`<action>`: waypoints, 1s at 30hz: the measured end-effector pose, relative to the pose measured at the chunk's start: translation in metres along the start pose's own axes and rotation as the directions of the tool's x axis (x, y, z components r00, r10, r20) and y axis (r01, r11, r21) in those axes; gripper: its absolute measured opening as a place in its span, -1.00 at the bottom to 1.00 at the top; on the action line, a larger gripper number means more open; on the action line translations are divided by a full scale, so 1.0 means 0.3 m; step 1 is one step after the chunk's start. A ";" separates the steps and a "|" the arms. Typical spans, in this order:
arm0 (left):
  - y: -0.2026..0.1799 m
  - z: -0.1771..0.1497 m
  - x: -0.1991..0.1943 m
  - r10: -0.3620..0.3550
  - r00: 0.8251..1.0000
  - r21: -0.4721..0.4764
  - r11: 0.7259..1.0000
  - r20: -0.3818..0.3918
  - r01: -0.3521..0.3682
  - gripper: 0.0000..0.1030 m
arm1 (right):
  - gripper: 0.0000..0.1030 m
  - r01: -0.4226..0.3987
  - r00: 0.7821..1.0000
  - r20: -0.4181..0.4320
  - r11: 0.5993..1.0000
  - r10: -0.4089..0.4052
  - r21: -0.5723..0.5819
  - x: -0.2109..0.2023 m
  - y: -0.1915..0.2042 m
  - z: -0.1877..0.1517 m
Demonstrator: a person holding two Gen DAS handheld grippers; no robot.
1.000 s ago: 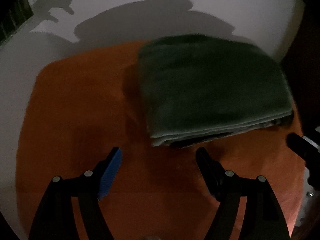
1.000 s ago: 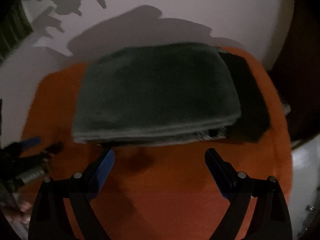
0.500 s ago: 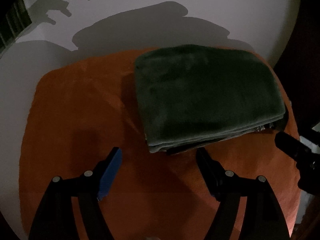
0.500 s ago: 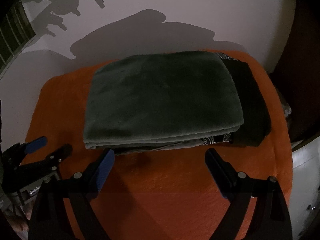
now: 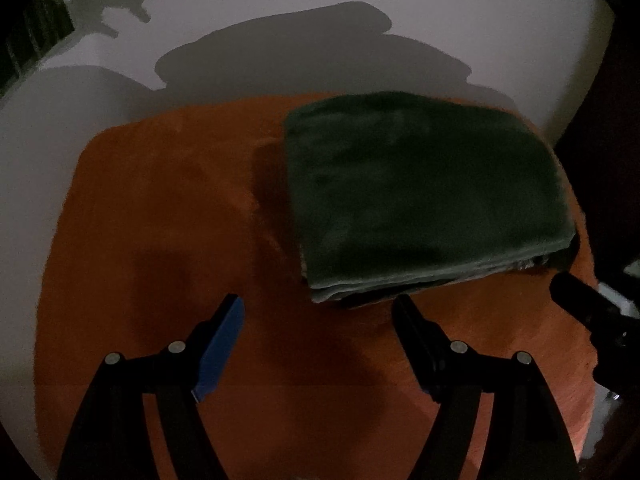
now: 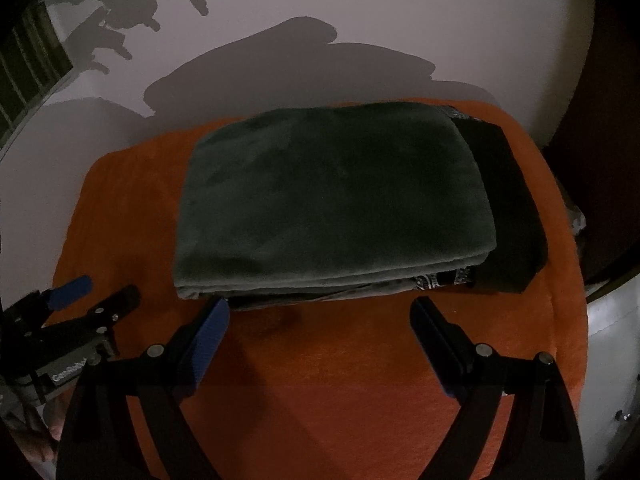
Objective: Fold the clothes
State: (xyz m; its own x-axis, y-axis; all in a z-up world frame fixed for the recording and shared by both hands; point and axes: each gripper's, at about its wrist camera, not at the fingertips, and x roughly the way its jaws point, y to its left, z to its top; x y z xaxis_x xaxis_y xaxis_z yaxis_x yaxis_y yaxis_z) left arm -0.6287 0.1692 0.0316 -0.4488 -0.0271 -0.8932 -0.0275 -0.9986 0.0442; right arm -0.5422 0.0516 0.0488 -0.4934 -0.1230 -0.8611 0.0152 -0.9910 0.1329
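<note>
While both tongs are standing wide apart with nothing between their fingers, the left tongs (image 5: pixel 316 312) are hovering over bare orange cloth (image 5: pixel 160 220), their right finger tip lying just beside the near left corner of the folded dark green garment (image 5: pixel 420 192). The right tongs (image 6: pixel 320 312) are hanging just in front of that garment's (image 6: pixel 332 192) near edge, the left blue pad (image 6: pixel 208 332) sitting close to the stacked layers at the near left corner. In the right wrist view the left tongs (image 6: pixel 100 292) are showing at the lower left, apart from the garment and likewise spread.

The green garment is lying folded flat in several layers on the right half of the orange cloth (image 6: pixel 360 380). Beneath it a darker fabric piece (image 6: pixel 512 208) is sticking out along the right side, and a patterned edge (image 6: pixel 440 280) is peeking out at the near right corner. The orange cloth is covering the desk, and a pale wall (image 6: pixel 360 8) behind is carrying grey shadows.
</note>
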 end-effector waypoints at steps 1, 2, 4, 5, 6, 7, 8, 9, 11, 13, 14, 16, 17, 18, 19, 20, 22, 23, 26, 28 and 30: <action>-0.001 -0.001 0.000 0.003 1.000 0.009 1.000 -0.002 -0.003 0.49 | 0.78 0.002 1.000 -0.003 1.000 -0.002 -0.013 0.003 0.005 -0.003; -0.001 -0.002 0.001 0.006 1.000 0.017 1.000 -0.004 -0.006 0.49 | 0.78 0.006 1.000 -0.008 1.000 -0.006 -0.020 0.007 0.007 -0.006; 0.007 -0.004 -0.001 0.002 1.000 0.010 1.000 -0.005 -0.002 0.49 | 0.78 0.006 1.000 -0.016 1.000 -0.006 -0.019 0.015 0.007 -0.014; 0.007 -0.004 -0.002 0.000 1.000 0.010 1.000 -0.007 0.000 0.49 | 0.78 0.001 1.000 -0.017 1.000 -0.001 -0.011 0.015 0.005 -0.017; 0.008 -0.004 -0.004 -0.003 1.000 0.010 1.000 -0.008 0.003 0.49 | 0.78 -0.003 1.000 -0.016 1.000 0.003 -0.005 0.016 0.005 -0.020; 0.009 -0.005 -0.005 -0.005 1.000 0.010 1.000 -0.010 0.005 0.49 | 0.78 -0.006 1.000 -0.016 1.000 0.006 -0.003 0.015 0.006 -0.022; 0.006 -0.006 -0.009 -0.004 1.000 0.017 1.000 -0.008 0.004 0.49 | 0.78 -0.008 1.000 -0.016 1.000 0.008 -0.003 0.016 0.005 -0.023; 0.003 -0.005 -0.011 -0.005 1.000 0.022 1.000 -0.007 0.005 0.49 | 0.78 -0.009 1.000 -0.018 1.000 0.009 -0.004 0.017 0.005 -0.023; -0.001 -0.007 -0.012 -0.018 1.000 0.026 0.999 -0.013 0.019 0.49 | 0.78 -0.013 1.000 -0.021 1.000 0.013 -0.005 0.019 0.004 -0.023; -0.005 -0.007 -0.010 -0.035 0.999 0.025 0.999 -0.025 0.036 0.49 | 0.78 -0.019 1.000 -0.022 1.000 0.019 0.002 0.020 0.001 -0.024; -0.008 -0.009 -0.008 -0.053 0.998 0.023 0.998 -0.033 0.054 0.49 | 0.78 -0.022 1.000 -0.023 1.000 0.022 0.004 0.020 0.000 -0.024; -0.014 -0.013 -0.005 -0.090 0.995 0.019 0.996 -0.050 0.091 0.49 | 0.78 -0.025 0.999 -0.026 1.000 0.025 0.002 0.024 0.000 -0.026; -0.017 -0.015 -0.003 -0.107 0.993 0.017 0.994 -0.058 0.109 0.49 | 0.78 -0.026 0.999 -0.028 1.000 0.026 0.002 0.026 0.000 -0.027; -0.023 -0.018 -0.002 -0.102 0.993 0.026 0.994 -0.058 0.104 0.50 | 0.78 -0.027 0.999 -0.031 1.000 0.027 0.004 0.028 0.000 -0.029; -0.030 -0.021 -0.002 -0.101 0.993 0.035 0.994 -0.060 0.103 0.49 | 0.78 -0.028 0.999 -0.034 1.000 0.028 0.005 0.031 0.000 -0.032; -0.037 -0.024 -0.002 -0.100 0.993 0.044 0.994 -0.061 0.103 0.49 | 0.78 -0.028 0.999 -0.038 1.000 0.028 0.007 0.033 0.000 -0.034; -0.047 -0.028 -0.007 -0.108 0.993 0.046 0.993 -0.057 0.111 0.50 | 0.78 -0.030 0.999 -0.039 0.999 0.031 0.011 0.035 0.000 -0.036; -0.049 -0.027 -0.010 -0.114 0.992 0.043 0.992 -0.054 0.117 0.50 | 0.78 -0.032 0.999 -0.040 0.999 0.032 0.012 0.035 -0.001 -0.036; -0.049 -0.025 -0.023 -0.147 0.989 0.019 0.989 -0.036 0.147 0.50 | 0.78 -0.032 0.999 -0.041 0.999 0.032 0.016 0.034 -0.004 -0.038; -0.050 -0.023 -0.031 -0.148 0.989 0.013 0.989 -0.019 0.149 0.50 | 0.78 -0.034 0.999 -0.040 0.999 0.035 0.023 0.031 -0.008 -0.040; -0.055 -0.021 -0.036 -0.147 0.989 0.018 0.989 -0.011 0.147 0.51 | 0.78 -0.028 0.999 -0.038 0.999 0.029 0.014 0.025 -0.008 -0.040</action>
State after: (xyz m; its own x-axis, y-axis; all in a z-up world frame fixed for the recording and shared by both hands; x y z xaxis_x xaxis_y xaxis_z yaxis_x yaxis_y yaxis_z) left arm -0.6178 0.1856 0.0379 -0.4298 0.1197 -0.8949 -0.1091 -0.9908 -0.0801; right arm -0.5355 0.0523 0.0362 -0.4595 -0.1536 -0.8748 0.0171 -0.9863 0.1642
